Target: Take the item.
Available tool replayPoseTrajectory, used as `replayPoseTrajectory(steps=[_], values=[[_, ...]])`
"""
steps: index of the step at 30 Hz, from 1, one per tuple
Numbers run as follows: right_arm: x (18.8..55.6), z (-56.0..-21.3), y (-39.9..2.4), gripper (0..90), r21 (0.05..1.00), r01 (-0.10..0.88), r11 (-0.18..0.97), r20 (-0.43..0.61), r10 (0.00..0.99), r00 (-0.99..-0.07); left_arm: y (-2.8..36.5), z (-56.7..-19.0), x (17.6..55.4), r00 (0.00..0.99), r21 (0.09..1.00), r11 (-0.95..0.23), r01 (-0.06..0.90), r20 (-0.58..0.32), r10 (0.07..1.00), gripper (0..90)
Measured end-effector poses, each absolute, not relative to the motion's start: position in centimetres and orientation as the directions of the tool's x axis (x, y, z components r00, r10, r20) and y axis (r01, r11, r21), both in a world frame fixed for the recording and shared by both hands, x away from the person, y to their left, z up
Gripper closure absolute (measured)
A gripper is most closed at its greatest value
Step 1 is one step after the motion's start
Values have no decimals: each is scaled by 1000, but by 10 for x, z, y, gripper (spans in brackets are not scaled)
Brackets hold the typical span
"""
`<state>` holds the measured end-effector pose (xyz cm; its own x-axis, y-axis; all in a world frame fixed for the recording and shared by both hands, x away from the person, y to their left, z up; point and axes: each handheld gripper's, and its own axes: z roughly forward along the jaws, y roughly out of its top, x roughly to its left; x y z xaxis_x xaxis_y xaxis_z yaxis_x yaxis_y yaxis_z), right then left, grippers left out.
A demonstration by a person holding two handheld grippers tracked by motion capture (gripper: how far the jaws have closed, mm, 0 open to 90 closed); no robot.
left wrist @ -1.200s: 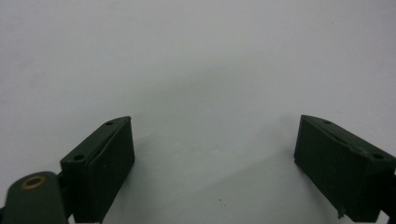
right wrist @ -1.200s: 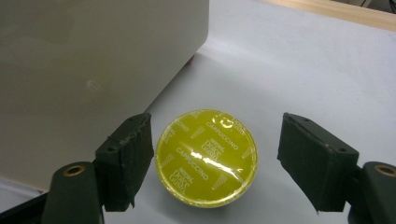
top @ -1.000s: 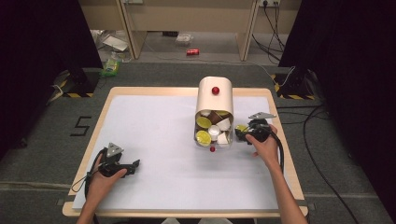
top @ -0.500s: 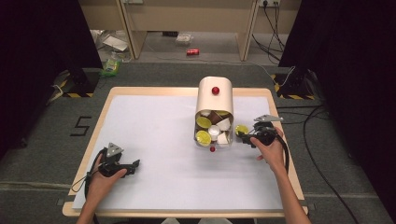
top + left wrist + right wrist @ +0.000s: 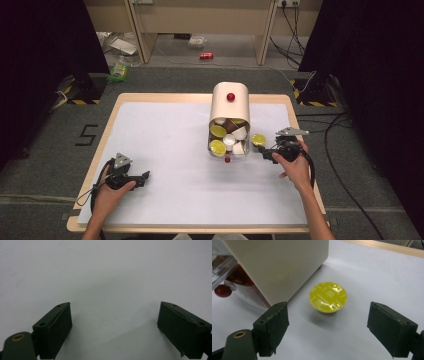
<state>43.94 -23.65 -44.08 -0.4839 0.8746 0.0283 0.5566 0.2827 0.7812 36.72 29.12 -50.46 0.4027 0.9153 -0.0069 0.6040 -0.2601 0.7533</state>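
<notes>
- one yellow-lidded capsule [image 5: 328, 297] stands on the table [image 5: 165, 130], lid up, just beside the cream box [image 5: 229, 107] and outside it; this one can be judged as taken out and set down.
- the right gripper [image 5: 268, 151] is seen near that capsule with its jaws wide; they have just been opening, and nothing is between the pads, the capsule lying free ahead of them.
- the box lies on its side with its open end toward the person; more capsules [image 5: 227, 139], yellow, white and brown, are left in it, so most of the emptying appears undone.
- a small red piece [image 5: 227, 159] lies on the table at the box's mouth.
- the left gripper [image 5: 142, 178] is held low over bare table, well apart from the box, jaws wide and empty.
</notes>
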Motion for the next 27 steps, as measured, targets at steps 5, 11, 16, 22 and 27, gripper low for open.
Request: replayPoseTrajectory(steps=[5,11,16,22,27], values=[[433,-444,-241,176,774,565,285,29,876,-481,291,-505,367,403,754,-260,604,-7,915,119],[424,-448,-242,176,768,570,293,27,873,-486,291,-505,367,403,754,-261,603,-7,915,119],[416,-452,-241,176,763,568,308,21,867,-498,291,-505,367,403,754,-261,603,-6,915,120],[408,-459,-242,176,757,571,319,16,864,-504,291,-505,367,403,754,-261,603,-5,915,120],[406,-463,-243,176,752,573,327,8,863,-505,291,-505,367,403,754,-261,602,-5,915,120]])
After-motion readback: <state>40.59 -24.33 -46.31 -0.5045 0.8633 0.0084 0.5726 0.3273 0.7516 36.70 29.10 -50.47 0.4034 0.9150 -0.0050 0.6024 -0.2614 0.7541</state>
